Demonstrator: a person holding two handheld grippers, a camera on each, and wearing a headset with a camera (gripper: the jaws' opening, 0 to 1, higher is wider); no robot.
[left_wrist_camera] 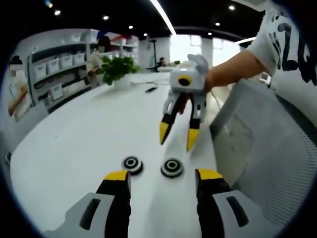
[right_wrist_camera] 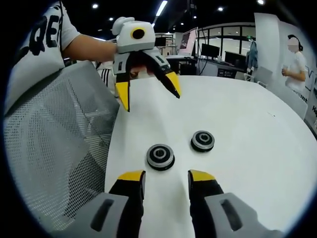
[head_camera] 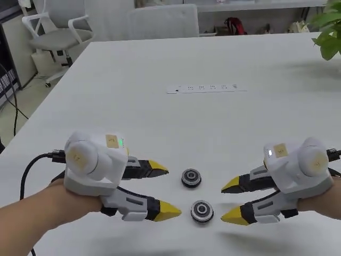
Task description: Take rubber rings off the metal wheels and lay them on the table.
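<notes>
Left gripper (head_camera: pixel 168 191), white body, black fingers (head_camera: pixel 166 209) with yellow tips. It is low over the near edge of the white counter (head_camera: pixel 160 117), pointing right. The fingers are spread wide and released, gripping and touching nothing, with bare counter between the tips.

Centre, just past those tips: two small round metal wheels lie flat on the counter, each with a black rubber ring (right_wrist_camera: pixel 149 157) around its rim.
- The far wheel (head_camera: pixel 191 178) lies about level with the upper fingertips of both grippers.
- The near wheel (head_camera: pixel 202 211) lies closer to the counter's near edge, between the two lower fingertips, near both and touching neither.
- The wheels are near each other but apart.
- In the left gripper view both lie just ahead of the yellow tips, the near wheel roughly on the midline.
- In the right gripper view the near wheel lies closest to that gripper's tips.

Right gripper (head_camera: pixel 226 201), same make, pointing left at the wheels. Its fingers (head_camera: pixel 234 215) are parted a little less than the left pair. They are released, hold nothing and are clear of both wheels. The two grippers face each other across the wheels.

Farther back, mid-counter: a flat white power strip (head_camera: pixel 208 88). At the far right corner: a green leafy plant (head_camera: pixel 329 34). Beyond the far left corner: a pale office chair (head_camera: pixel 58 32).
</notes>
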